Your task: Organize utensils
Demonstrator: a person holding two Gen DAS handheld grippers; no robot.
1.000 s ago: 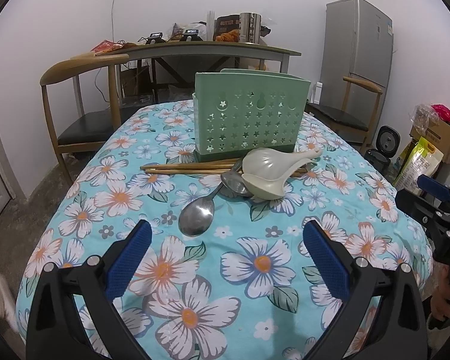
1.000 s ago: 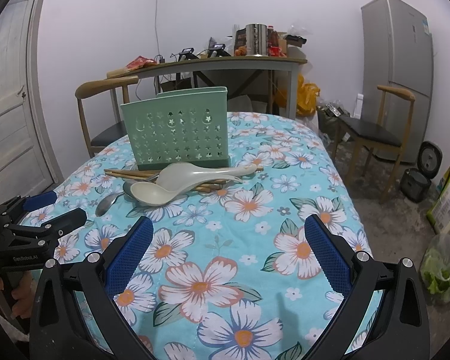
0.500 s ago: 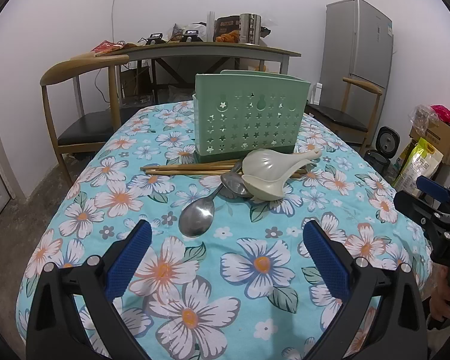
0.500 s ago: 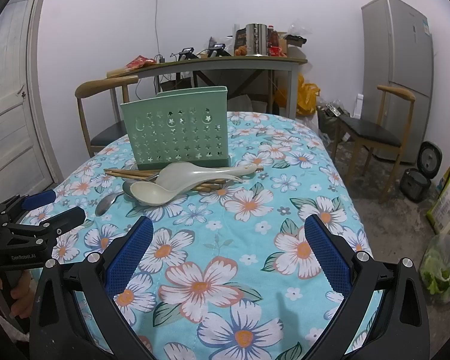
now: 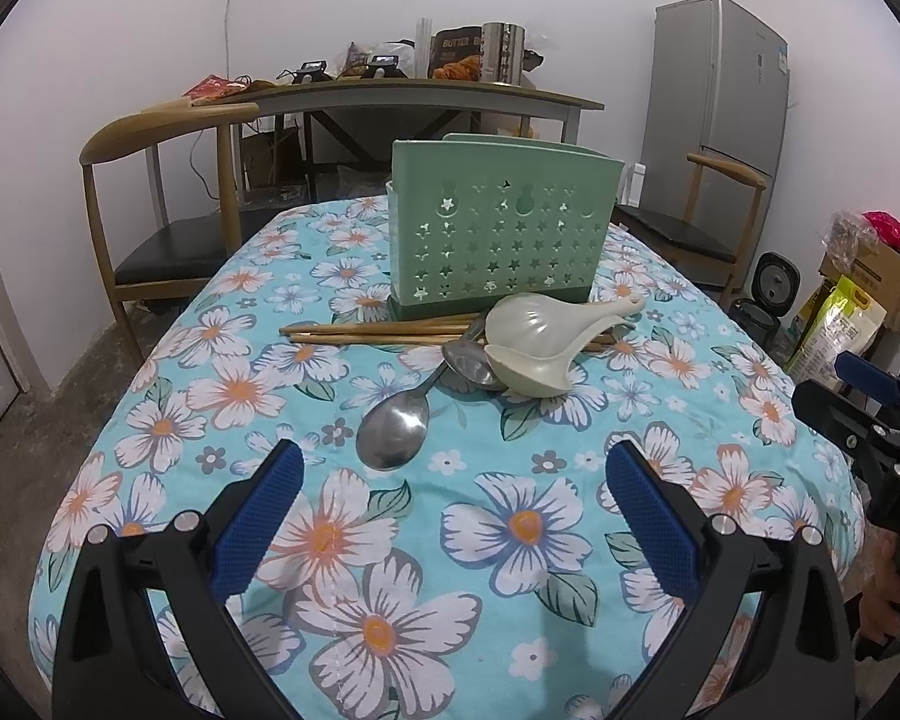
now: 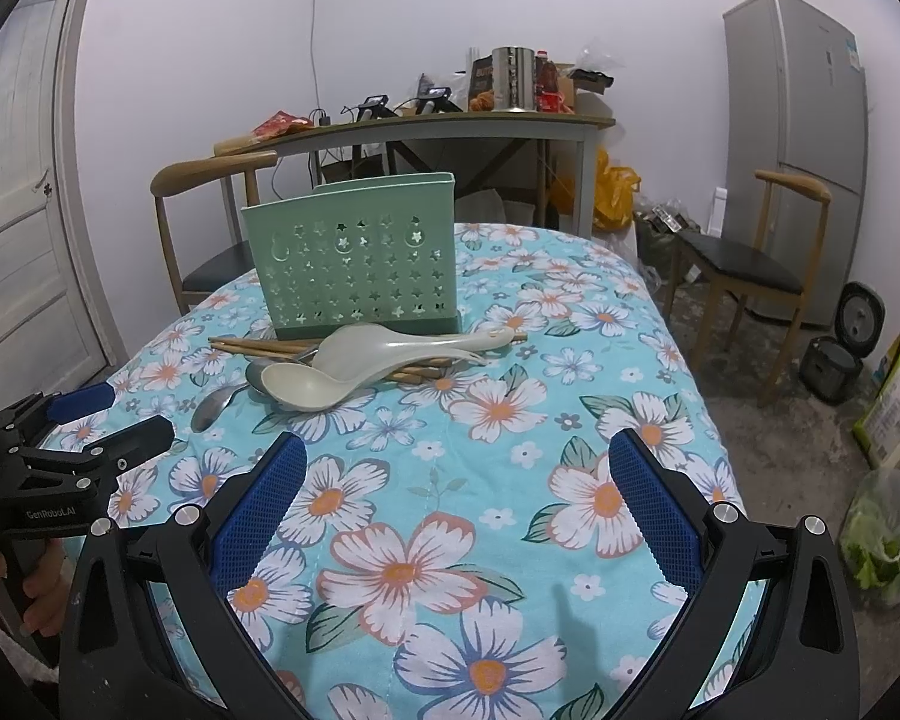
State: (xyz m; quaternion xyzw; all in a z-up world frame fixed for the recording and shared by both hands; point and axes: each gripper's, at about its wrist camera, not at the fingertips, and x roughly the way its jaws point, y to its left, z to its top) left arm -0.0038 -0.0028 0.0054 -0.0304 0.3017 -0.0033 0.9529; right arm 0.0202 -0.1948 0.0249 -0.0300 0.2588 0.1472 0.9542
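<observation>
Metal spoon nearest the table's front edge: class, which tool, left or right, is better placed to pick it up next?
Probably the left tool. Its open fingers face the metal spoon almost straight ahead, while the right tool sees that spoon far off to its left.

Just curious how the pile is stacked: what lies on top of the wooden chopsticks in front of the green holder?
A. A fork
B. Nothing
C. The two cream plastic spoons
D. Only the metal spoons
C: the two cream plastic spoons lie across the wooden chopsticks in front of the green utensil holder, while the nearest metal spoon rests on the tablecloth.
</observation>
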